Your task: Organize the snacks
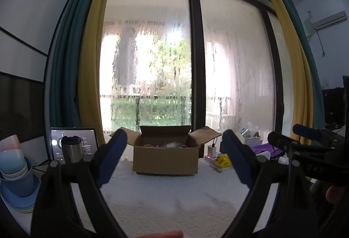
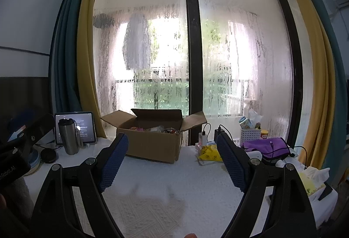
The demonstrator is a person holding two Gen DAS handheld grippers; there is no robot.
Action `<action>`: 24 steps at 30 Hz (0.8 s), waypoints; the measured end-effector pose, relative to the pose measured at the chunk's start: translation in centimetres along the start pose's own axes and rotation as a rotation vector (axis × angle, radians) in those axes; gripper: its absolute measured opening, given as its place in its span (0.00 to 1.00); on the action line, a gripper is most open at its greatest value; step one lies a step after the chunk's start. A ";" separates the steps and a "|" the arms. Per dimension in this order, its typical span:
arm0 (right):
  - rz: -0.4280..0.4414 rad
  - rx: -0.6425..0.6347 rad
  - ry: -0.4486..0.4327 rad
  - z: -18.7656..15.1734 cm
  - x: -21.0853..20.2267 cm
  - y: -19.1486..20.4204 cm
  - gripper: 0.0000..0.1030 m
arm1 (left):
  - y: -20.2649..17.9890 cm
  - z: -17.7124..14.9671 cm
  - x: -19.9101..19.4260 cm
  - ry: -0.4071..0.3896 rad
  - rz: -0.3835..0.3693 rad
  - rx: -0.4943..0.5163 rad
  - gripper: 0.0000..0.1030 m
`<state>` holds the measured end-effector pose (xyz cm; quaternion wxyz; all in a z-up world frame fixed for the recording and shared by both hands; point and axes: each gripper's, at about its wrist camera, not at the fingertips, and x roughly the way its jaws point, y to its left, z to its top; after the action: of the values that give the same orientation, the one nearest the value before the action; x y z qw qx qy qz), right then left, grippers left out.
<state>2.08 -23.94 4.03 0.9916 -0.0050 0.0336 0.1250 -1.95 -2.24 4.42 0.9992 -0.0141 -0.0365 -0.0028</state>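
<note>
— On the left wrist view, what does one see?
— The left gripper (image 1: pixel 174 152) hangs above the white-covered surface (image 1: pixel 174 198), jaws spread wide and holding nothing. Straight ahead stands the cardboard box (image 1: pixel 166 158), flaps up, with the snacks (image 1: pixel 165 145) lying inside; the right gripper (image 1: pixel 292 140) shows at the edge, also empty

— And the right wrist view?
— The right gripper (image 2: pixel 172 157) is likewise released over bare cloth, the same box (image 2: pixel 150 144) ahead and to the left, wrappers (image 2: pixel 152 129) visible within. A yellow packet (image 2: pixel 209 152) lies just beside the box

— Which step, then?
— That fits either snacks waiting to be sorted out or snacks already gathered in; the views cannot settle it, so no move can be named
</note>
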 end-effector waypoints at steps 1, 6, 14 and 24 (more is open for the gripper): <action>0.002 0.000 0.000 0.0 0.0 0.0 0.83 | 0.0 0.0 0.0 0.001 -0.002 0.000 0.87; 0.009 -0.003 0.005 -0.1 0.3 -0.1 0.83 | 0.3 0.1 0.1 0.008 -0.007 -0.016 0.87; 0.012 -0.005 0.009 0.0 0.5 -0.3 0.83 | 0.7 0.1 0.2 0.018 -0.004 -0.033 0.87; 0.018 -0.015 0.010 0.1 0.9 -0.4 0.83 | 0.9 0.2 0.4 0.023 -0.006 -0.043 0.87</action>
<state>3.02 -24.16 4.09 0.9901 -0.0130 0.0379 0.1343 -1.51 -1.38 4.62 0.9990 -0.0354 -0.0248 -0.0066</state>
